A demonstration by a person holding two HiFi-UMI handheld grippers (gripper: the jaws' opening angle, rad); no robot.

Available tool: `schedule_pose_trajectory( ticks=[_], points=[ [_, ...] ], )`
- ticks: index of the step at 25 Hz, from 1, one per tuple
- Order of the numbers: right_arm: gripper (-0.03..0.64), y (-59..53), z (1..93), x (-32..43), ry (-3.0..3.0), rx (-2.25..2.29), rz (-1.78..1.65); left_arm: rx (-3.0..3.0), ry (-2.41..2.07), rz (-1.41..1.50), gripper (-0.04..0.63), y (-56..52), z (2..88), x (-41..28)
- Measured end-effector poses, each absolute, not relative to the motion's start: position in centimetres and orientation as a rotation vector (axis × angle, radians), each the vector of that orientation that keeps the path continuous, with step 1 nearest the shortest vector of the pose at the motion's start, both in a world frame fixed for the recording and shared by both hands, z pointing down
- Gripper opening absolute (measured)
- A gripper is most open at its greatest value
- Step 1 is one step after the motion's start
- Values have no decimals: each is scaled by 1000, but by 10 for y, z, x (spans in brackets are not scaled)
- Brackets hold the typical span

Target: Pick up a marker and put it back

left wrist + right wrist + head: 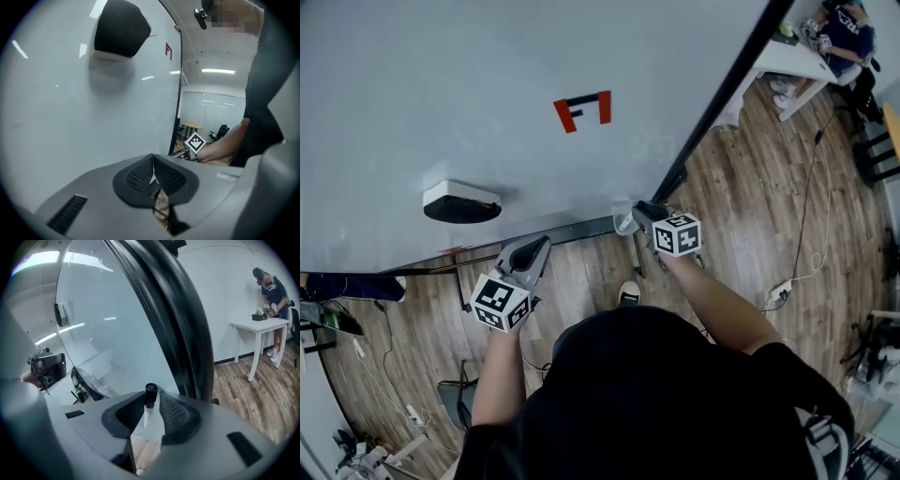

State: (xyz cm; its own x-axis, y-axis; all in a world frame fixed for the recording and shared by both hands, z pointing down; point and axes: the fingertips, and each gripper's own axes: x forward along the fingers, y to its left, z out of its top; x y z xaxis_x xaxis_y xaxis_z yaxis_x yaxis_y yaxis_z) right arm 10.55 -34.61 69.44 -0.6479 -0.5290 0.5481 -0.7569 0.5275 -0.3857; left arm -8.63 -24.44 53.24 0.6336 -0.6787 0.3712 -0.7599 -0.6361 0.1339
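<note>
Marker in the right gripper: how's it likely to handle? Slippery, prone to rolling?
Probably rigid and light: the marker is a slim, straight white barrel with a black cap. Its smooth round body could twist or slip in the right gripper, since only a short stretch looks pinched between the pads. Set down on the board's ledge, it would likely roll.

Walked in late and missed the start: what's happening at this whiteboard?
A person stands at the whiteboard with a gripper in each hand. The right gripper has its jaws closed on a black-capped marker, down by the board's lower right corner at the end of the tray. The left gripper is held off to the left, jaws together and empty. An eraser sticks to the board, untouched.
</note>
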Motion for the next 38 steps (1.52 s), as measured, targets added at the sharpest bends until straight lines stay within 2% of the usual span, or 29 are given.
schedule_pose_trajectory(
  ticks=[21, 38],
  points=[
    [61, -341, 671, 102, -2411, 1138, 752, 2632, -1113, 398, 14, -239, 524, -93],
    [60, -316, 564, 109, -2552, 1200, 576, 2699, -1080, 349, 14, -222, 506, -88]
  ],
)
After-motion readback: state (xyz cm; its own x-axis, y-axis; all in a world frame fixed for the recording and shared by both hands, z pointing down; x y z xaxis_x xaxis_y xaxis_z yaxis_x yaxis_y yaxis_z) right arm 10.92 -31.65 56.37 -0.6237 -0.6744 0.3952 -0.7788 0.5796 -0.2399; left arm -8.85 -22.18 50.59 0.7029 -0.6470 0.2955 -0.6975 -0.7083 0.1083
